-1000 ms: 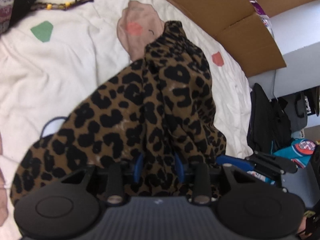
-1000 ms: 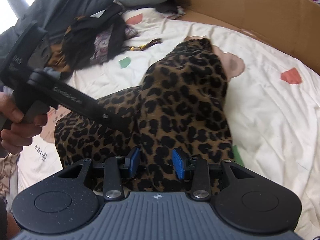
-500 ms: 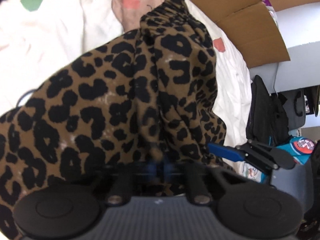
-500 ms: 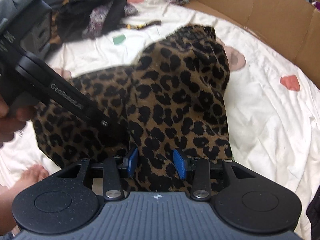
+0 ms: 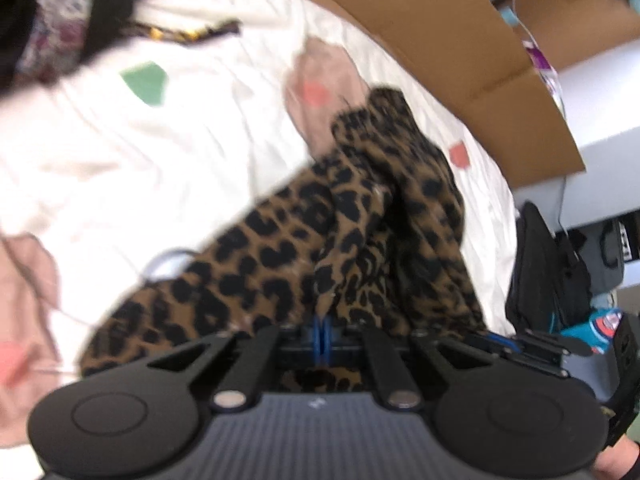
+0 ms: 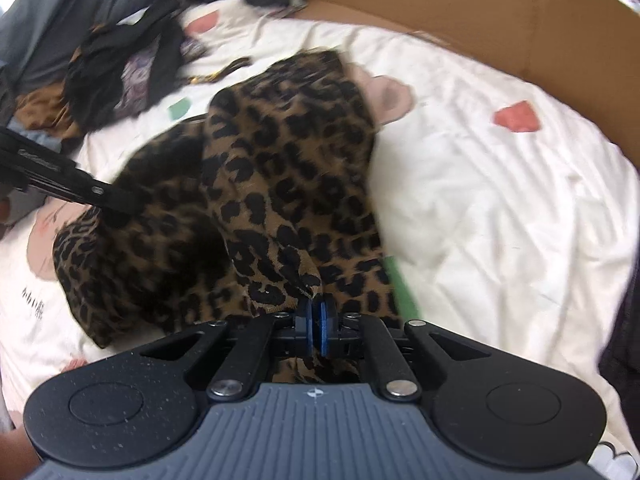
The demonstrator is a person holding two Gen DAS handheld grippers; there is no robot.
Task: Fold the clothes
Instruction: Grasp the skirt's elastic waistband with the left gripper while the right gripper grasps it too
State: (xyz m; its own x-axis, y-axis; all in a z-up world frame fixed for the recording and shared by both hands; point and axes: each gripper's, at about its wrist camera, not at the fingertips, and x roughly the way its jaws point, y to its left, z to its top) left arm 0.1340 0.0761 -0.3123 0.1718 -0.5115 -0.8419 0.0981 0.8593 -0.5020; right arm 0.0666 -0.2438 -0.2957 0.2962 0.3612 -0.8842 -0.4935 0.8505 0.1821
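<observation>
1. Left claw is clenched on a pinch of the leopard-print garment.
2. Right claw is clamped on another bit of it.
3. The garment lies bunched mid-bed on the white bedspread, near the cardboard edge.

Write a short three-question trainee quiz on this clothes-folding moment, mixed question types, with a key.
1. True or false: the left gripper has its blue pads pressed together on the leopard-print garment.
2. Multiple choice: what does the garment lie on? A) a white quilt with coloured patches B) a wooden floor C) a metal tray
3. Fill in: behind the quilt's far edge stands a brown ______ panel.

Key
1. True; the right gripper pinches a fold of it too.
2. A
3. cardboard
</observation>
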